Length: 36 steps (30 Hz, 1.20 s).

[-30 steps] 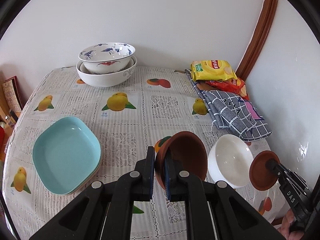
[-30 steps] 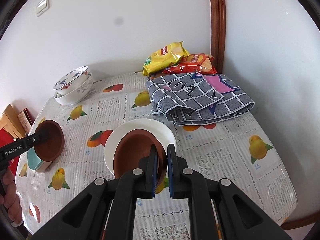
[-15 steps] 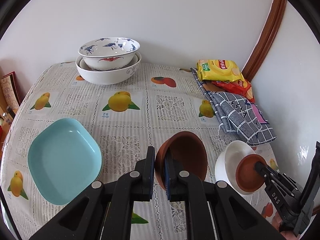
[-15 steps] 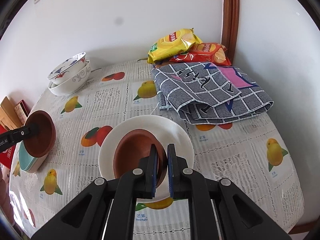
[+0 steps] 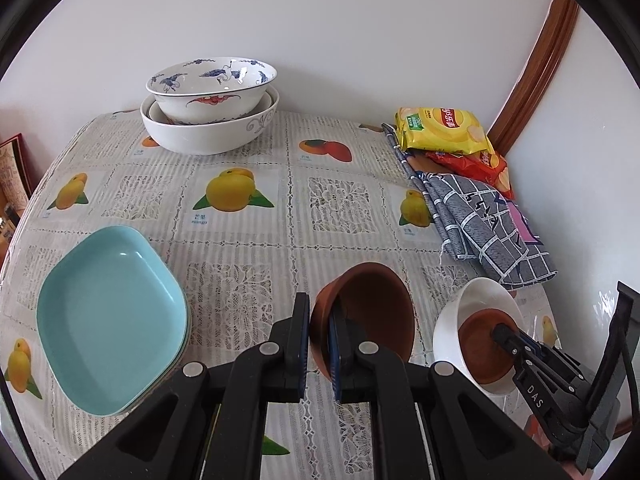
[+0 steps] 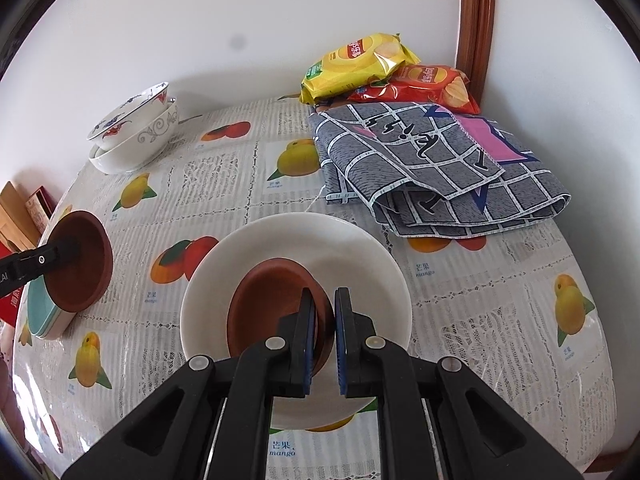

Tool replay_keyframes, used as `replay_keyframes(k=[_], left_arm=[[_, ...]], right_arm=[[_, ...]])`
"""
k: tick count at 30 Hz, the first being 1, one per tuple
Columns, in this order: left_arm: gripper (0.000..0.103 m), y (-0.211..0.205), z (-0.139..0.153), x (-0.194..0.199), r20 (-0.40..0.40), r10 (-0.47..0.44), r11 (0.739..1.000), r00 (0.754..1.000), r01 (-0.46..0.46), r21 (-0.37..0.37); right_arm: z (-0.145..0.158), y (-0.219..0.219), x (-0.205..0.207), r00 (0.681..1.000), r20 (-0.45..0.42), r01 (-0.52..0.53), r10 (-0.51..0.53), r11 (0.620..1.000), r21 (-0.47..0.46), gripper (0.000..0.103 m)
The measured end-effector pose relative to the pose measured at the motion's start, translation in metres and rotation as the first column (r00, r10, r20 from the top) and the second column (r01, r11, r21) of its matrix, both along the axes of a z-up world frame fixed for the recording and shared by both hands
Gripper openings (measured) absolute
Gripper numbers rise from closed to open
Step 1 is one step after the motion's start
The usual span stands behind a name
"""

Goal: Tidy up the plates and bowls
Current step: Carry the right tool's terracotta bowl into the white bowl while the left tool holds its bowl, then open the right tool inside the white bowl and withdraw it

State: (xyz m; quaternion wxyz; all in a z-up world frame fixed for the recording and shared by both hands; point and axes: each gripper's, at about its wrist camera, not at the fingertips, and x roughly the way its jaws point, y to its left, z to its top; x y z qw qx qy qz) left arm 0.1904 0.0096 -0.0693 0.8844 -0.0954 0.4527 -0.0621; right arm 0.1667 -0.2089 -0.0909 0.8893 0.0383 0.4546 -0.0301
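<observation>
Stacking is the step — the right gripper (image 6: 323,336) pinches a brown bowl (image 6: 276,304) down inside the white bowl (image 6: 360,264) under it and should let go next, while the left gripper (image 5: 319,340) squeezes another brown bowl (image 5: 372,308) just ahead of it.

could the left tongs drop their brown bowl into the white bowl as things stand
Probably not yet. The right tongs sit inside the white bowl, at the rim of a second brown bowl resting there. The left tongs hold their brown bowl apart, above the tablecloth.
</observation>
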Motion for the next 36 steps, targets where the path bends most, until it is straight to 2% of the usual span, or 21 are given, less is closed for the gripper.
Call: replay_keyframes(k=[13,19,23,27,33,36], left_arm=[[0.009,-0.004,-0.003,0.004,-0.008,-0.016,1.0,1.0,0.016,0.001],[0.009,-0.006,-0.005,0.004,-0.014,-0.024,1.0,1.0,0.024,-0.002],[0.009,-0.006,-0.006,0.004,-0.018,-0.025,1.0,1.0,0.025,-0.003],[0.009,-0.004,-0.008,0.005,-0.023,-0.024,1.0,0.999,0.024,-0.005],[0.009,-0.001,-0.011,0.004,-0.029,-0.025,0.999,0.999,0.024,-0.021],[0.009,0.0,-0.012,0.004,-0.028,-0.03,0.999,0.999,0.029,-0.025]], right_arm=[[-0.008,0.004,0.009,1.0,-0.029,-0.011,0.01,1.0,-0.021,0.009],[-0.012,0.013,0.014,0.998,-0.061,-0.023,0.016,0.993,-0.117,0.009],[-0.016,0.012,0.017,0.997,-0.075,-0.02,0.011,0.993,-0.118,0.009],[-0.02,0.011,0.018,0.996,-0.088,-0.01,-0.001,0.993,-0.116,0.012],[-0.022,0.019,0.019,0.995,-0.098,-0.022,0.005,0.983,-0.18,0.013],[-0.022,0.019,0.018,0.995,-0.095,-0.012,-0.006,0.983,-0.181,0.017]])
